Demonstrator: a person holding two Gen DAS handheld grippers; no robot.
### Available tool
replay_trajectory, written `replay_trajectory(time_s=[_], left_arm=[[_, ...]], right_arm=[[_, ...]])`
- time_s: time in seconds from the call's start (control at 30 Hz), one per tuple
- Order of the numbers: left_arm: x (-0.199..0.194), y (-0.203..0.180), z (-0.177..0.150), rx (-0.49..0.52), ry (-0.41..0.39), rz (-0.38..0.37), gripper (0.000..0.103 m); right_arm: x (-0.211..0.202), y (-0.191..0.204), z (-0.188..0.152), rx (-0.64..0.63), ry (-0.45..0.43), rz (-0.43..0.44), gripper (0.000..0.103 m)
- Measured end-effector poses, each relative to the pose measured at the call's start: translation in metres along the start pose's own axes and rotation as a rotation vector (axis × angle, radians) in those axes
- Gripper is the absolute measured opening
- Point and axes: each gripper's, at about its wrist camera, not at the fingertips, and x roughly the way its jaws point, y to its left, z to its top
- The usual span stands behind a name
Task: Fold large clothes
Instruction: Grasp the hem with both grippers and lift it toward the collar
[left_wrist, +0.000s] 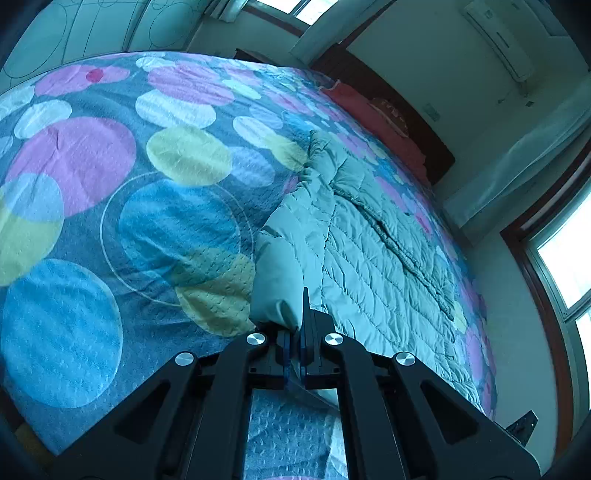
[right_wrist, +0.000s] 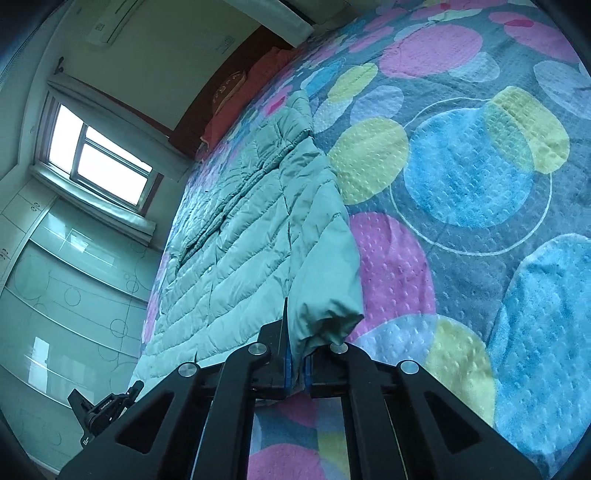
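In the left wrist view, the left claw (left_wrist: 295, 347) is clamped tight on a cuff of the quilted coat (left_wrist: 369, 251), which stretches ahead across the bed (left_wrist: 110, 184). In the right wrist view, the right claw (right_wrist: 297, 363) pinches the other cuff (pads nearly meeting); the coat (right_wrist: 240, 240) lies ahead-left.

Both views are being washed in a cool blue-green cast. Daylight is being admitted through the white-framed glass window (right_wrist: 99, 162), whose panes are being blown out to pure white. The round-patterned quilted bedspread (left_wrist: 110, 206) is being evenly lit, and straight lines are being bowed toward darkly vignetted corners.
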Motion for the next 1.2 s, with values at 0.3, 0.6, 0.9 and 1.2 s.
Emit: replay_trajectory(time_s=[0.3, 0.6, 0.9, 1.2], left_arm=[[-0.008, -0.033, 0.035, 0.048, -0.073, -0.057, 0.002], [0.054, -0.077, 0.106, 0.13, -0.118, -0.025, 0.002], [0.161, -0.119, 0.18, 0.196, -0.114, 0.059, 0.002], [0.275, -0.145, 0.226, 0.292, -0.099, 0.163, 0.002]], right_arm=[[0.0, 0.031, 0.03, -0.053, -0.047, 0.063, 0.004], [0.057, 0.07, 0.115, -0.105, -0.103, 0.092, 0.004], [0.147, 0.083, 0.206, -0.092, -0.094, 0.048, 0.004], [0.24, 0.089, 0.273, -0.09, -0.058, 0.0, 0.004]])
